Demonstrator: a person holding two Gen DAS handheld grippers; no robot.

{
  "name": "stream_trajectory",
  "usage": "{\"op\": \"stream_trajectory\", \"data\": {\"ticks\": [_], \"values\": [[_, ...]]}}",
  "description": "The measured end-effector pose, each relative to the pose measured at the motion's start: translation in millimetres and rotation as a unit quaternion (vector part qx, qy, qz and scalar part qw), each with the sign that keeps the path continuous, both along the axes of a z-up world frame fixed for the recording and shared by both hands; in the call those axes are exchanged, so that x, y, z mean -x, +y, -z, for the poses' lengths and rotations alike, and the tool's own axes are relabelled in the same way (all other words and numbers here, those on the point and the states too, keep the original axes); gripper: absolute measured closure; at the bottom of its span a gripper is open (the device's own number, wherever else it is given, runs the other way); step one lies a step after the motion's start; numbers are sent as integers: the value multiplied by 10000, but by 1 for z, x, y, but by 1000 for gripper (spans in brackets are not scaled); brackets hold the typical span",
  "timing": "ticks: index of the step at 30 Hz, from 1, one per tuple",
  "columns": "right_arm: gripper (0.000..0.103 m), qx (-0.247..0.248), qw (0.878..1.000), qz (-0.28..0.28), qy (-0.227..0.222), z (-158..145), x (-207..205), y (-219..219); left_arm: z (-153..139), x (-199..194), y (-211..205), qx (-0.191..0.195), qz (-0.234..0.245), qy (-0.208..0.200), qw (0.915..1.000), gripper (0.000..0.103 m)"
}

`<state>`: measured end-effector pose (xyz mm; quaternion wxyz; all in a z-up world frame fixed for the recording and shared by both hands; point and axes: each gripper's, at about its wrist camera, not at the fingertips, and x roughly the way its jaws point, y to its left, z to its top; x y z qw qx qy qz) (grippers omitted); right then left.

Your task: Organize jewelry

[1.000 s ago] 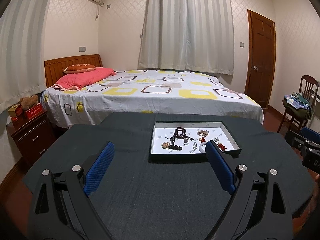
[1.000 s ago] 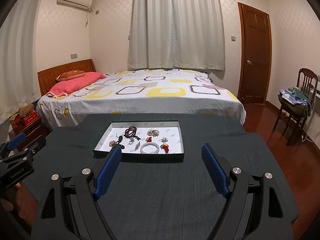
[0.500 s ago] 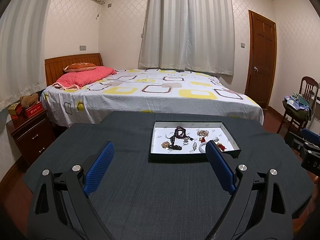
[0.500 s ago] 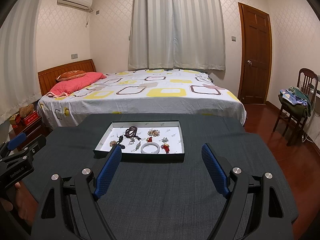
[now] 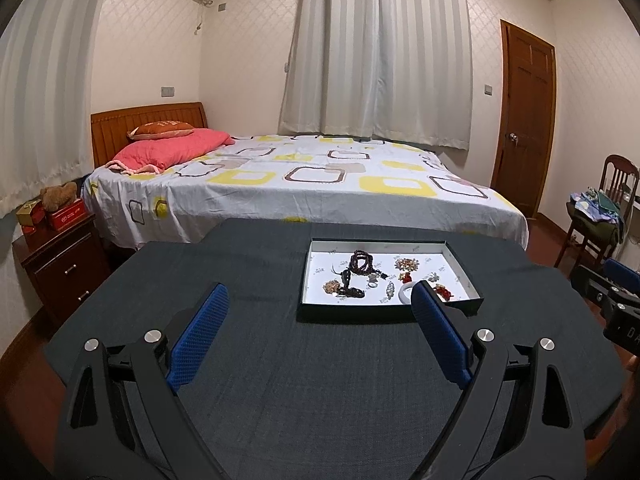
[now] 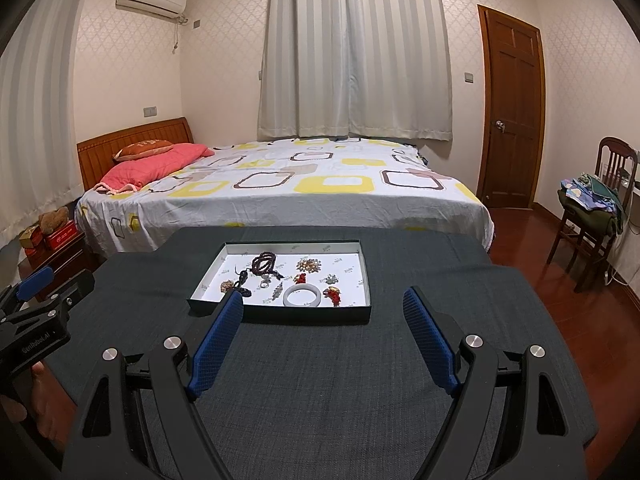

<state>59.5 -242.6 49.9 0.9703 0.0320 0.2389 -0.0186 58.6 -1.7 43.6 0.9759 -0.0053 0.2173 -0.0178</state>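
A shallow black tray (image 5: 388, 315) (image 6: 280, 315) with a white floor lies on the dark cloth table (image 5: 320, 392) (image 6: 320, 392). Inside it lie several jewelry pieces: a dark bead bracelet (image 5: 360, 261) (image 6: 264, 261), a white bangle (image 6: 302, 295) (image 5: 405, 291), a gold brooch (image 6: 309, 265) and small red pieces (image 6: 333, 295). My left gripper (image 5: 320, 298) hovers open, short of the tray's near edge, with nothing between its blue pads. My right gripper (image 6: 323, 300) is likewise open and empty, just short of the tray. Each gripper shows at the edge of the other's view.
Behind the table stands a bed (image 5: 304, 184) with a patterned sheet and a pink pillow (image 5: 168, 152). A wooden nightstand (image 5: 60, 264) is at the left, a chair (image 6: 592, 216) piled with clothes at the right, and a closed door (image 6: 512, 120) beyond.
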Motion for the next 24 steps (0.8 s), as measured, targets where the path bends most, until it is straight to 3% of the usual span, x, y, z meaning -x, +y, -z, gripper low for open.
{"op": "stream_trajectory", "data": {"ticks": [15, 17, 24], "values": [[24, -1, 10000, -8, 5, 0, 0, 3, 1, -2, -1, 36, -15, 36, 10000, 11], [24, 1, 10000, -10, 9, 1, 1, 3, 0, -2, -1, 6, -32, 17, 10000, 5], [24, -3, 10000, -30, 39, 4, 4, 8, -1, -4, -1, 42, -49, 28, 10000, 4]]}}
